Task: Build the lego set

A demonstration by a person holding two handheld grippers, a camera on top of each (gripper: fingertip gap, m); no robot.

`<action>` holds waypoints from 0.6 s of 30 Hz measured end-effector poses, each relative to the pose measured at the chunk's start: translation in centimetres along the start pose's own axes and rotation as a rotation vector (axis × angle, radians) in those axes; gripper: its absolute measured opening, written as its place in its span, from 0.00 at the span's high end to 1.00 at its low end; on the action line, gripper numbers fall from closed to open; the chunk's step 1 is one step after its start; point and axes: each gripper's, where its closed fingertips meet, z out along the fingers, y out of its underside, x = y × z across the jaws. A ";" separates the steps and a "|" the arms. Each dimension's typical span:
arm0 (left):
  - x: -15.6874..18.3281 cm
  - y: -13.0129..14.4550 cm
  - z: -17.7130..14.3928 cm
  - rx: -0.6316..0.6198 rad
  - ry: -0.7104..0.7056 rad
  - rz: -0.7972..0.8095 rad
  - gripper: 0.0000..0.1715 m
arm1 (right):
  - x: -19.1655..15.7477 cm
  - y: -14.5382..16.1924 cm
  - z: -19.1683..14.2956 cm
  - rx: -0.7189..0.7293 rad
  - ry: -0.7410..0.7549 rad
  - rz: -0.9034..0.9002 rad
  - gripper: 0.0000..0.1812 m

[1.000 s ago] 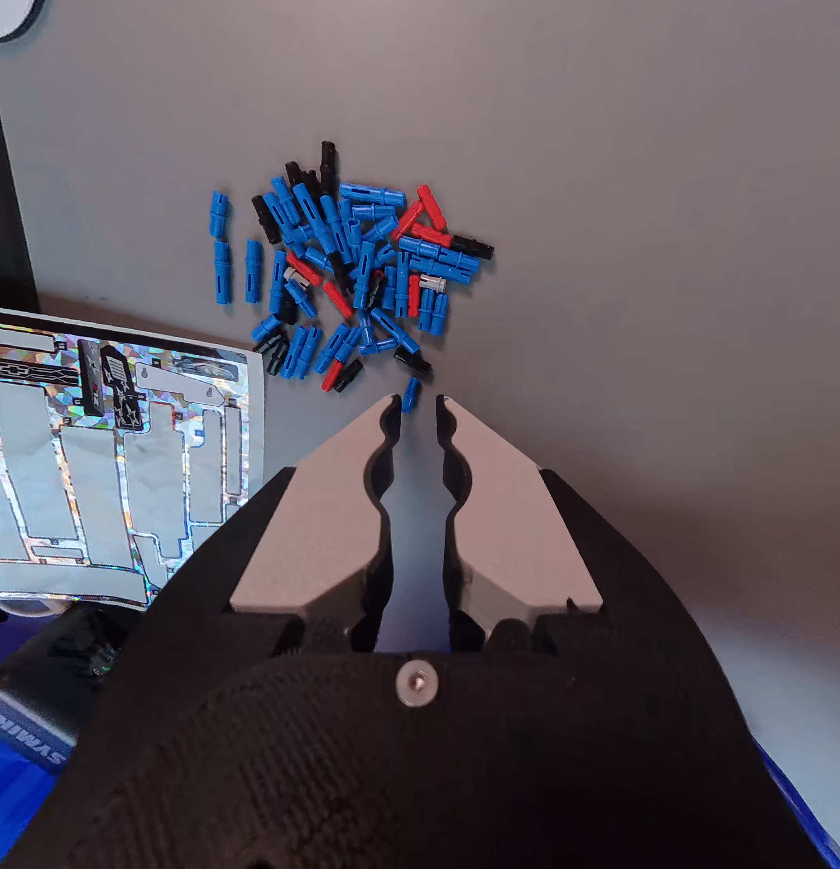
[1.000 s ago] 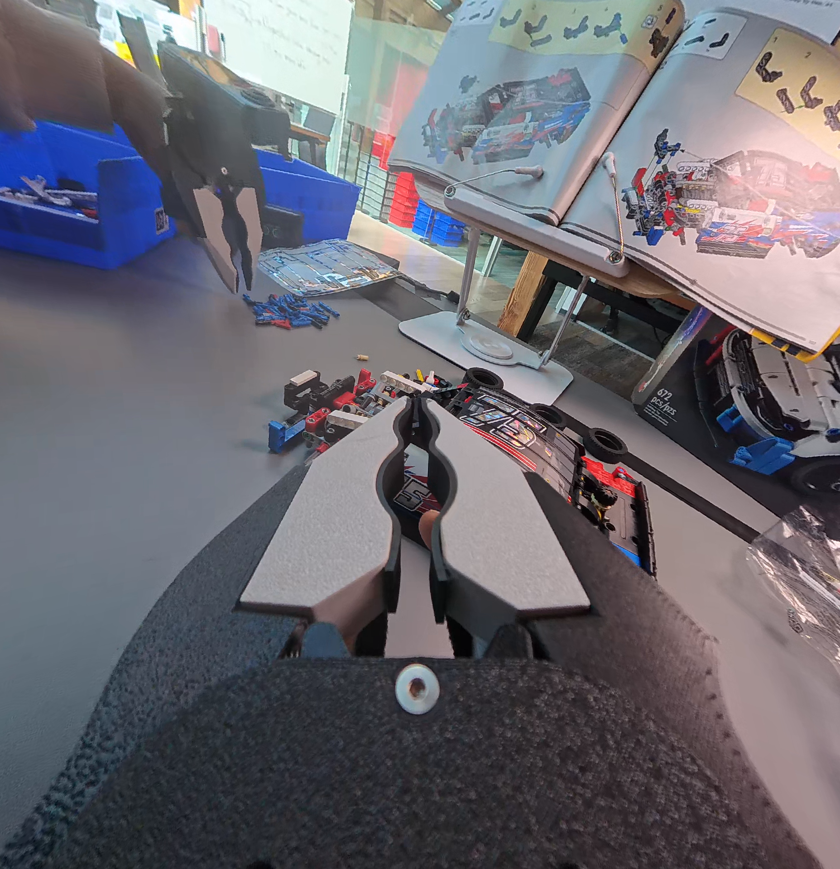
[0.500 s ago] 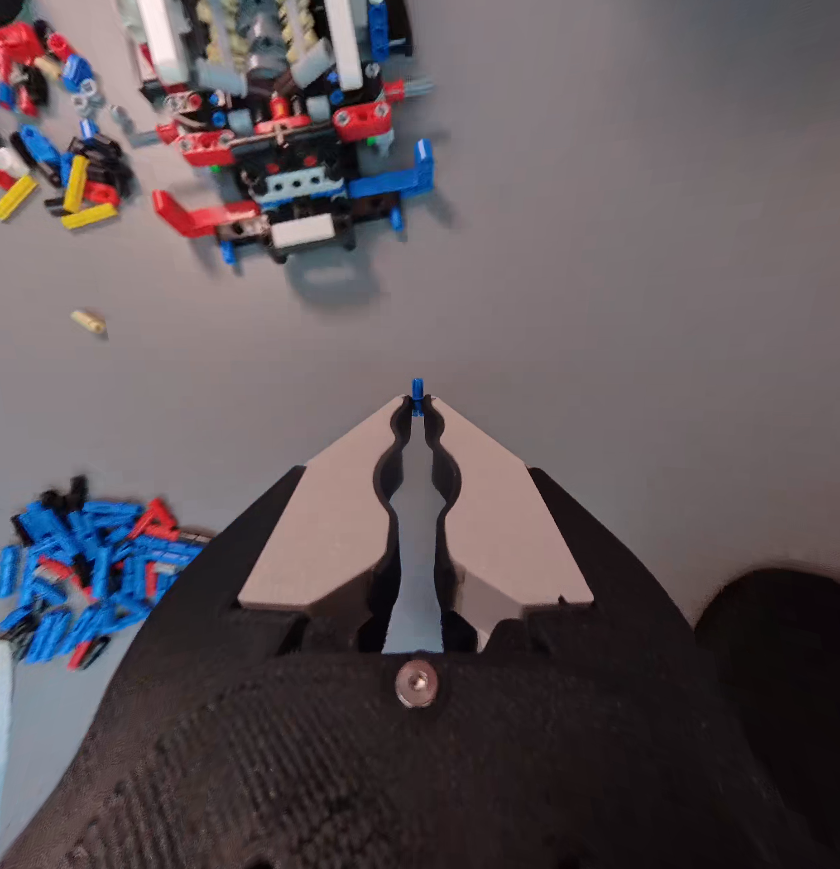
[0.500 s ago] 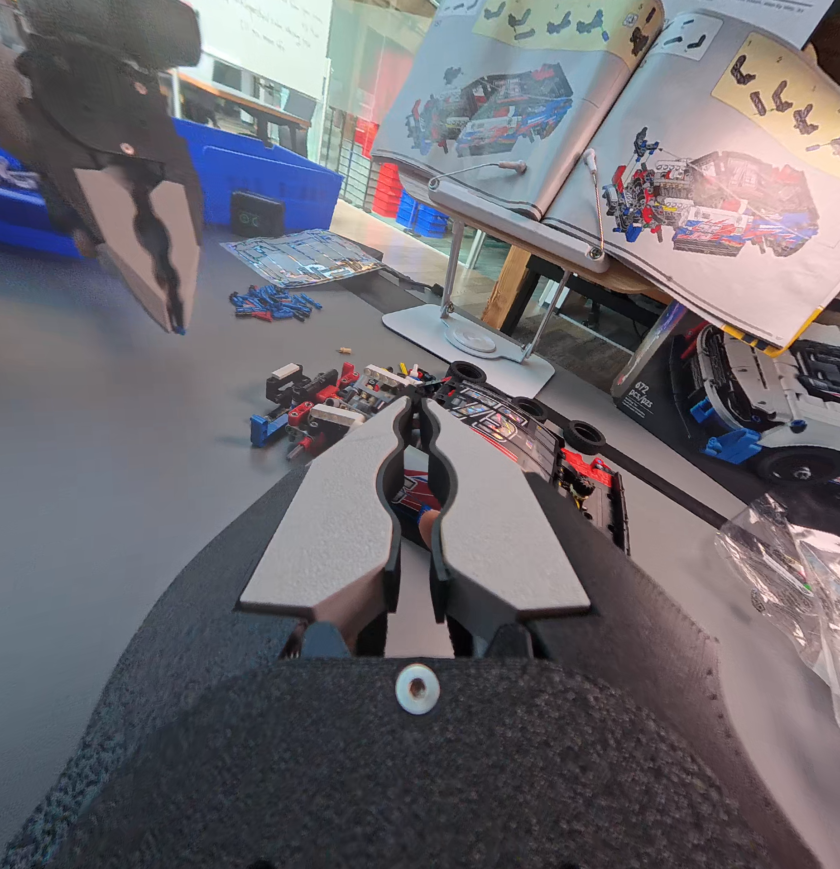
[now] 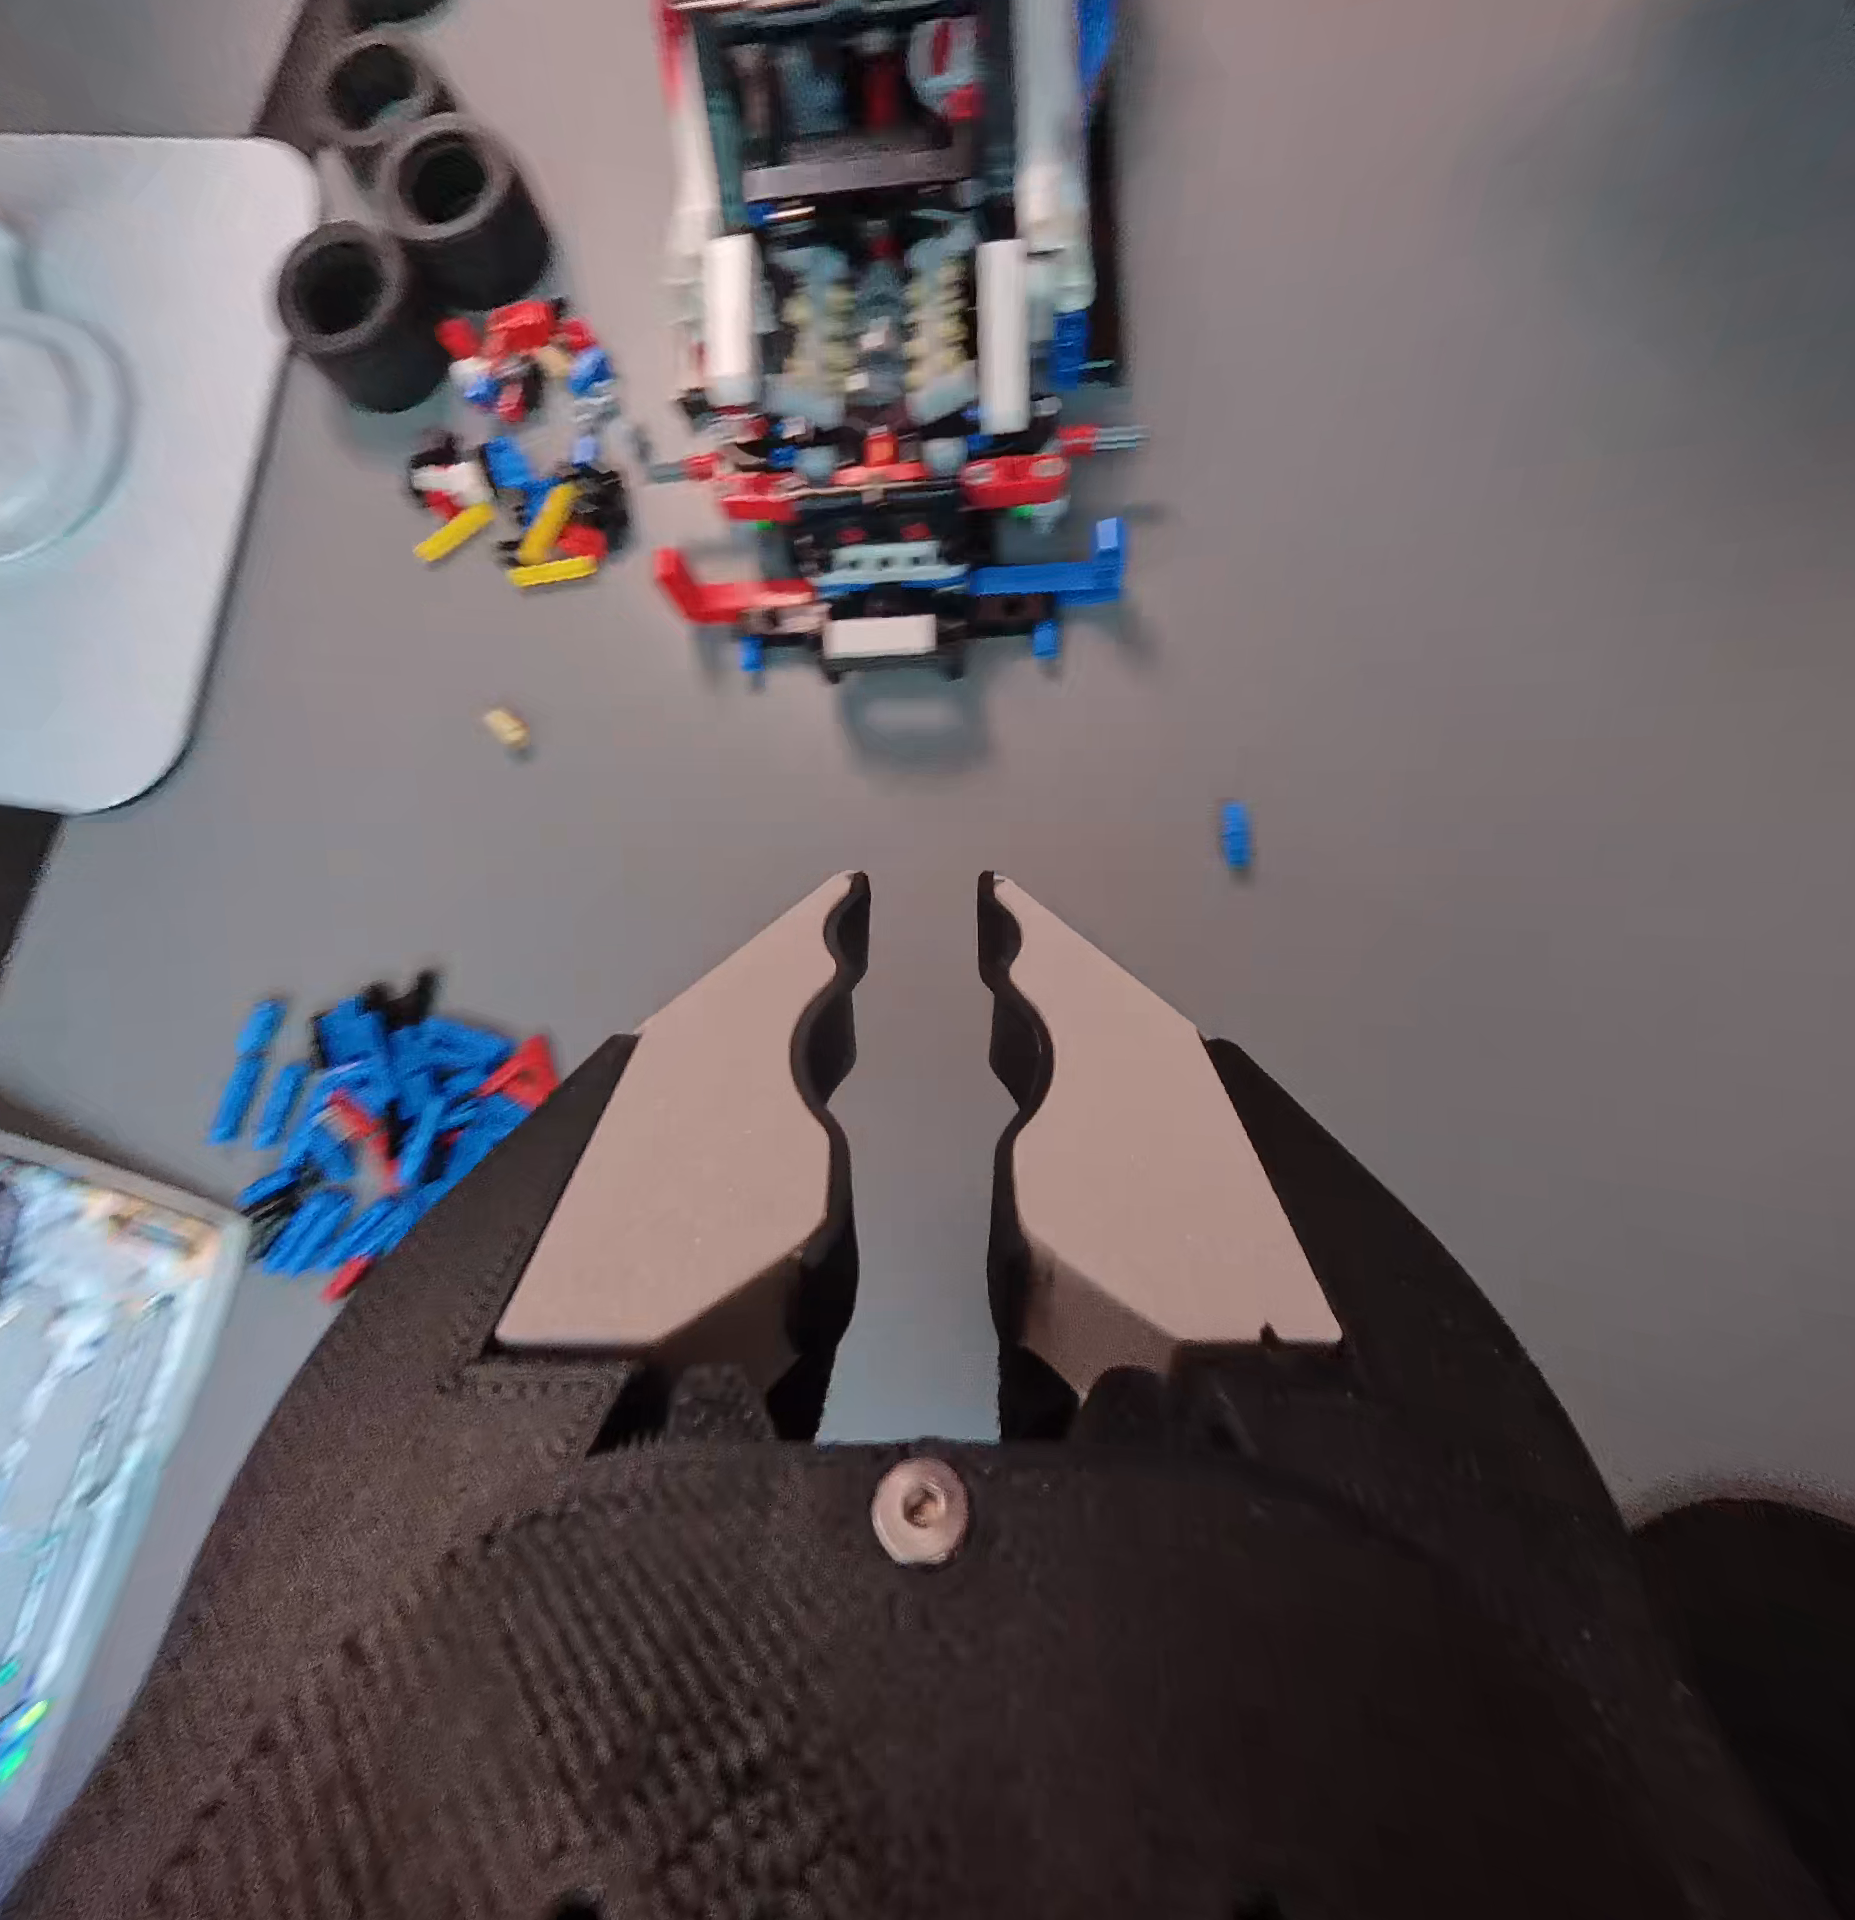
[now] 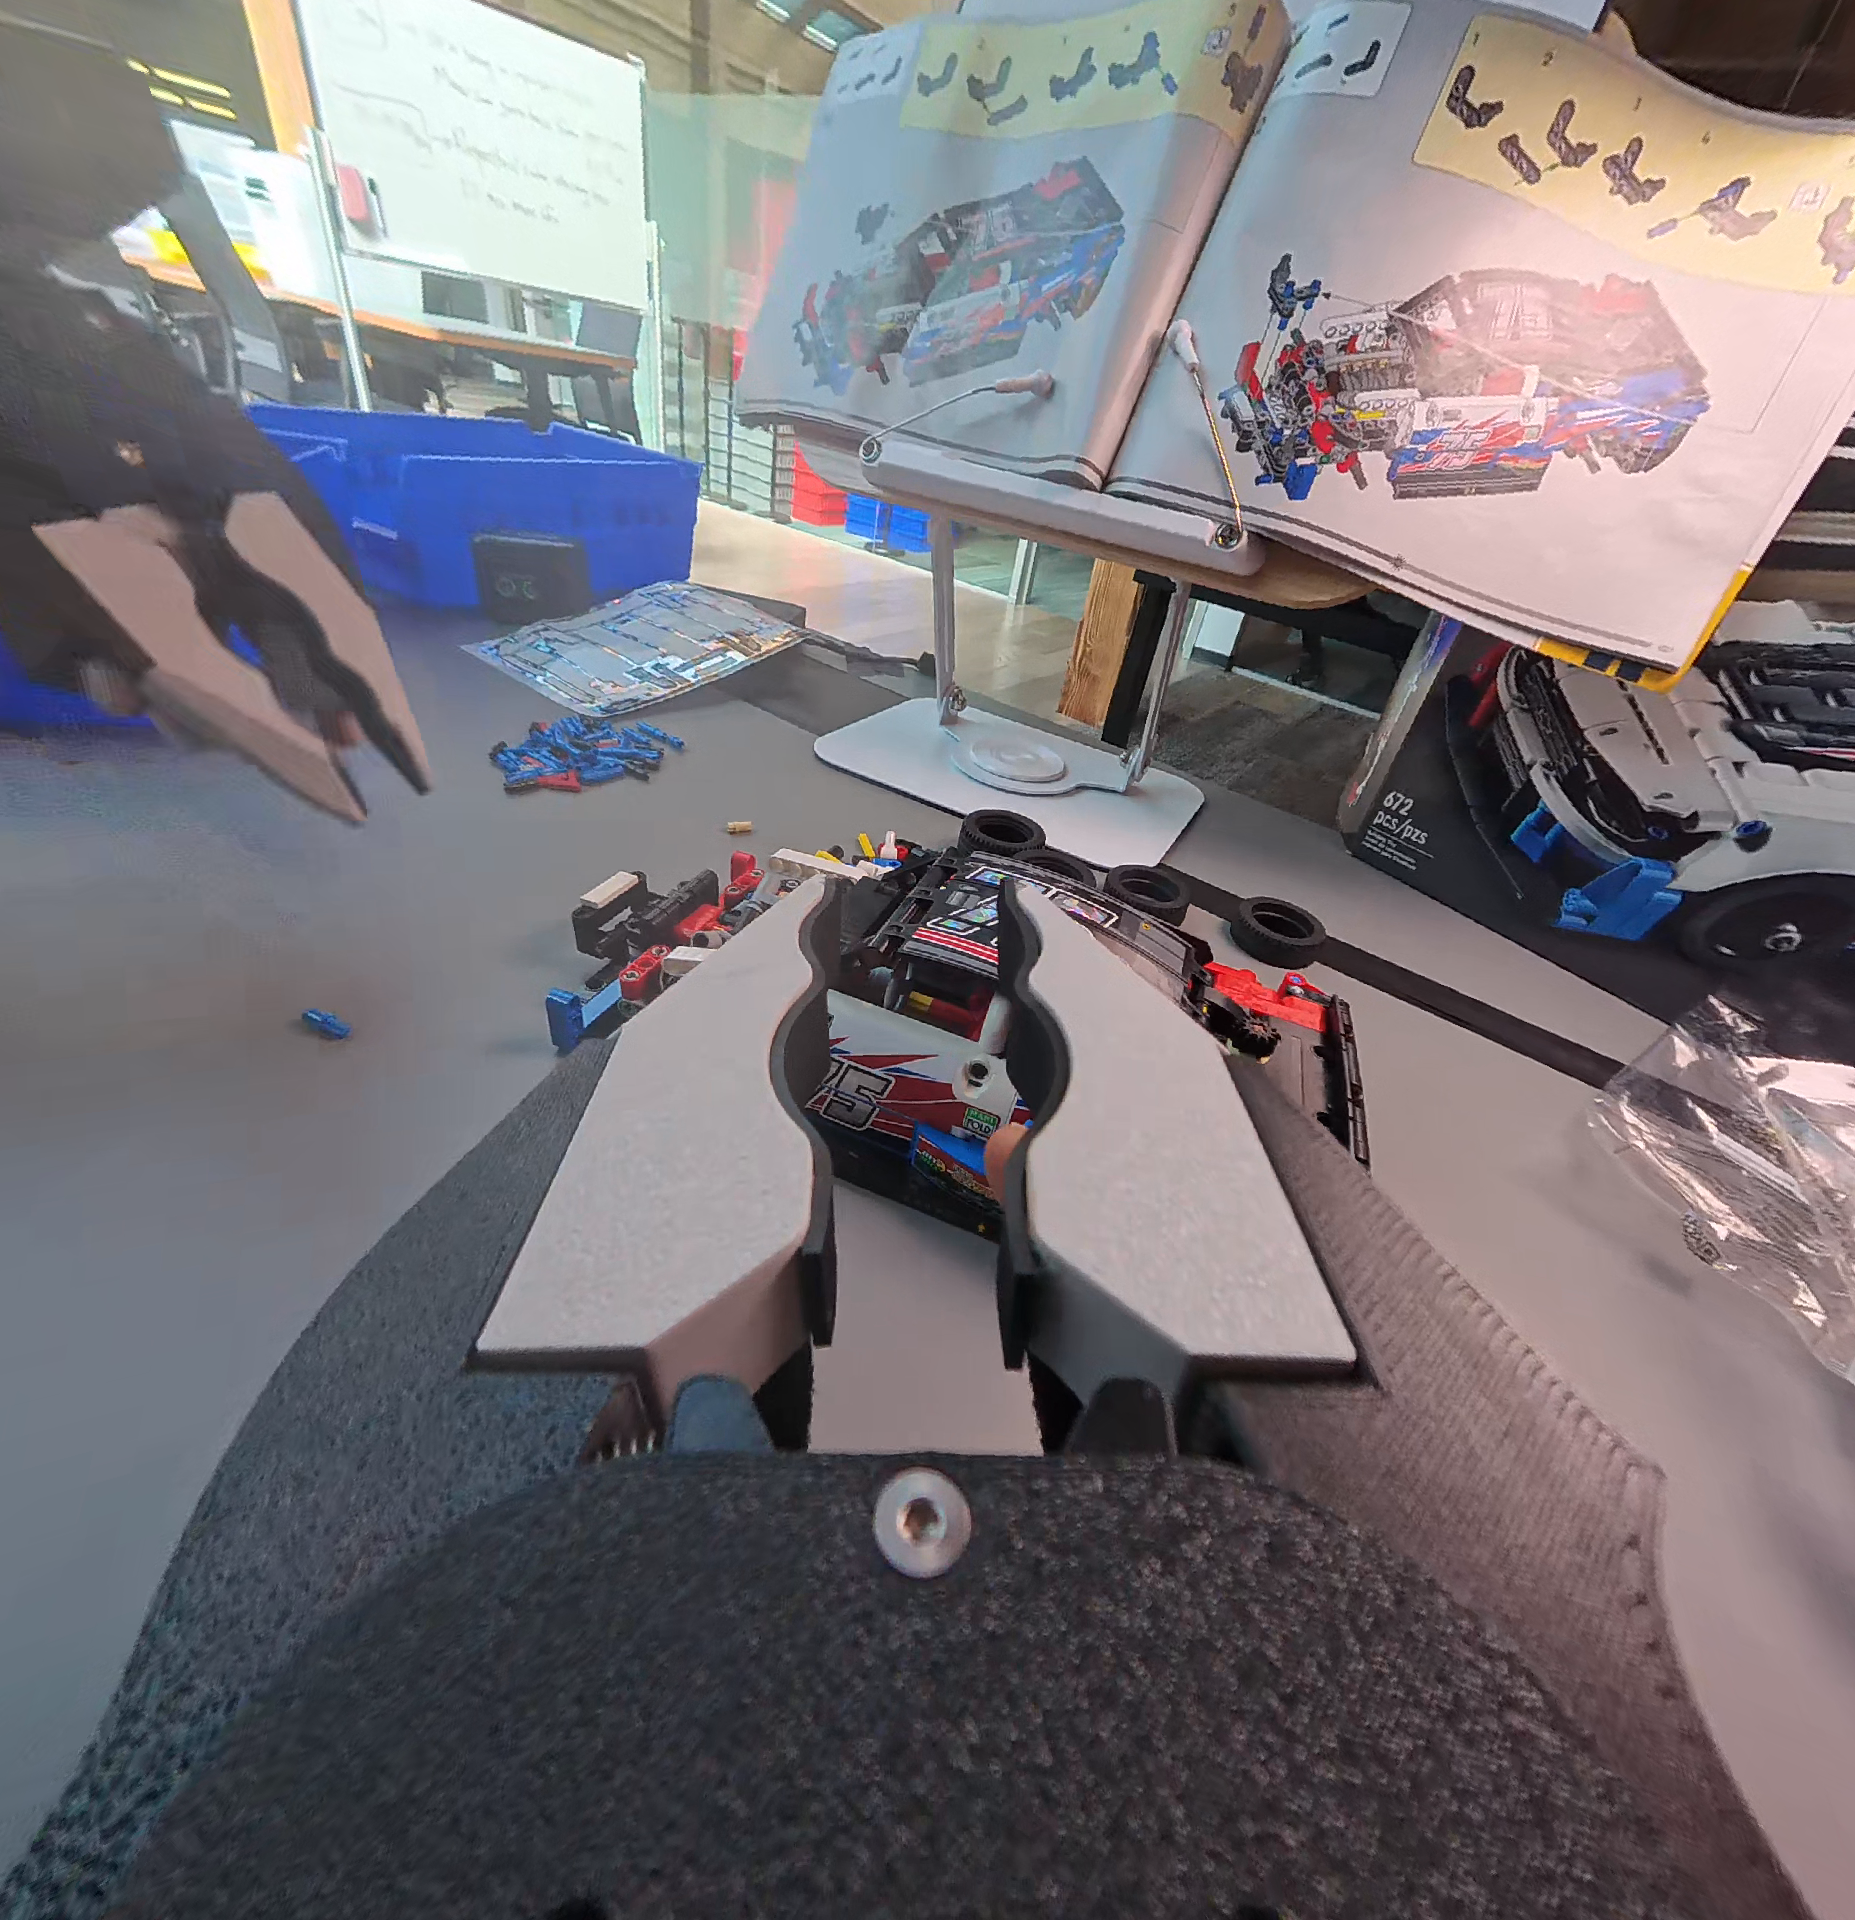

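Observation:
The partly built lego car [image 5: 881, 436] stands on the grey table ahead of my left gripper [image 5: 923, 883], which is open and empty above the table. A small blue pin [image 5: 1235, 834] lies loose on the table, right of the left fingertips. In the right wrist view the pin [image 6: 325, 1023] lies left of the car [image 6: 923, 1049]. The left gripper [image 6: 388, 795] hovers blurred above it. My right gripper [image 6: 915, 894] is open, and the car's stickered side shows between its fingers. I cannot tell if it touches the car.
A pile of blue, red and black pins [image 5: 383, 1122] lies at the left by a shiny sticker sheet [image 5: 71, 1351]. Black tyres [image 5: 403, 260] and loose parts [image 5: 518, 499] sit left of the car. An instruction book on a stand [image 6: 1214, 291], the set's box [image 6: 1629, 810], a plastic bag [image 6: 1785, 1195] and blue bins [image 6: 487, 499] surround the area. There is about 25 cm between the tips of the two grippers. From my left tips it is roughly 8 cm to the pin [image 6: 325, 1023]; from my right, 20 cm. My left wrist view [image 5: 1229, 835] looks at it from another angle.
My left gripper carried a blue pin from the pile toward the car, then opened; the pin now lies on the table. My right gripper has opened wider at the car.

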 end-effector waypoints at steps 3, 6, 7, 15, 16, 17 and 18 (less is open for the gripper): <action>-7.5 2.3 -2.4 -0.117 -0.160 -0.054 0.90 | -0.2 -0.2 -0.1 0.006 -0.005 -0.010 0.86; -12.0 5.2 -3.6 -0.254 -0.192 -0.048 0.93 | -0.3 -0.2 -0.1 0.007 -0.011 -0.014 0.87; -13.0 6.1 -3.8 -0.297 -0.191 -0.035 0.93 | -0.3 -0.2 -0.1 0.007 -0.013 -0.015 0.87; -13.2 9.1 -2.3 -0.402 -0.031 0.030 0.95 | -0.7 0.0 -0.1 0.003 -0.031 -0.047 0.90; -13.0 9.3 -2.1 -0.411 -0.021 0.039 0.95 | -0.7 0.0 -0.1 0.002 -0.033 -0.050 0.91; -12.8 9.5 -1.8 -0.423 -0.013 0.051 0.95 | -0.8 0.2 0.0 -0.001 -0.036 -0.051 0.91; -12.6 9.7 -1.6 -0.435 -0.003 0.062 0.95 | -0.8 0.3 0.0 -0.006 -0.039 -0.051 0.91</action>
